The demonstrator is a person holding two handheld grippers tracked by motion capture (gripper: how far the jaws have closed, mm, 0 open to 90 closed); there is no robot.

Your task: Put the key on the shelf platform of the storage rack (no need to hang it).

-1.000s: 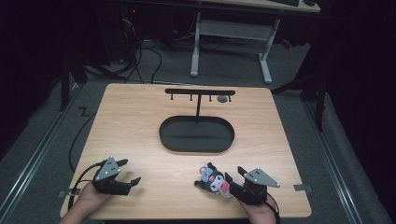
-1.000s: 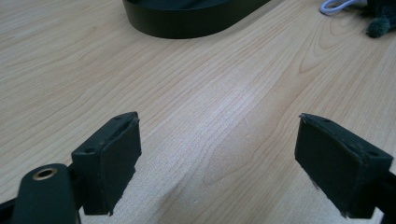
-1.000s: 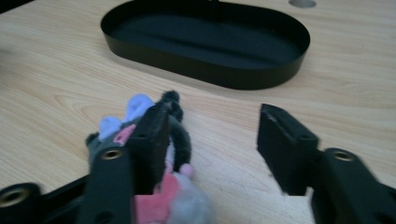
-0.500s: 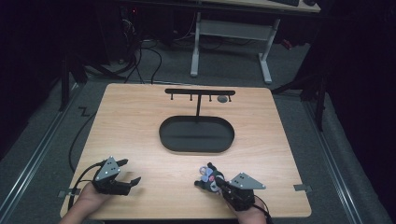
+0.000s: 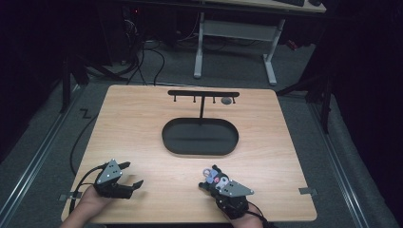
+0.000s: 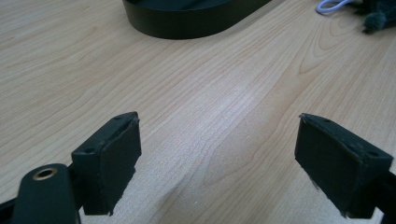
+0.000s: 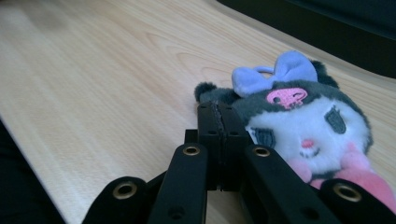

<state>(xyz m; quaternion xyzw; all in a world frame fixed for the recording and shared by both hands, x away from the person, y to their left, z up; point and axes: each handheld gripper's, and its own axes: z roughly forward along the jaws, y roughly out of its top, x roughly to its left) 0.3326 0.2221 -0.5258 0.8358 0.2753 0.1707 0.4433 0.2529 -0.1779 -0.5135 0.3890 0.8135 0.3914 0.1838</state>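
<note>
A light wooden table (image 5: 142,128) stands in a dark room, with grey floor around it and the white legs of a desk (image 5: 235,33) beyond its far edge.

Left gripper (image 5: 129,174): positioned at the near left of the table, held in a hand (image 5: 88,206). In the left gripper view its jaws stand wide apart over bare wood, with nothing between them. Ahead of the jaws lies a black oval tray (image 5: 200,136) (its far half is cut off in the left gripper view). A black T-shaped rack (image 5: 203,95) rises at the tray's far rim; a small grey object (image 5: 226,100) hangs under the right end of its bar, too small to identify.

Right gripper (image 5: 209,181): positioned at the near right of the table, its grey plate uppermost. In the right gripper view the jaws are pressed together. A plush toy (image 7: 303,116) lies on the table just beside the jaws, on their right side and touching them. Whether the jaws pinch any of its fabric cannot be told. The toy has a dark hood, a lilac bow, a pink emblem and a white face; its lower body is hidden behind the gripper's linkage.
</note>
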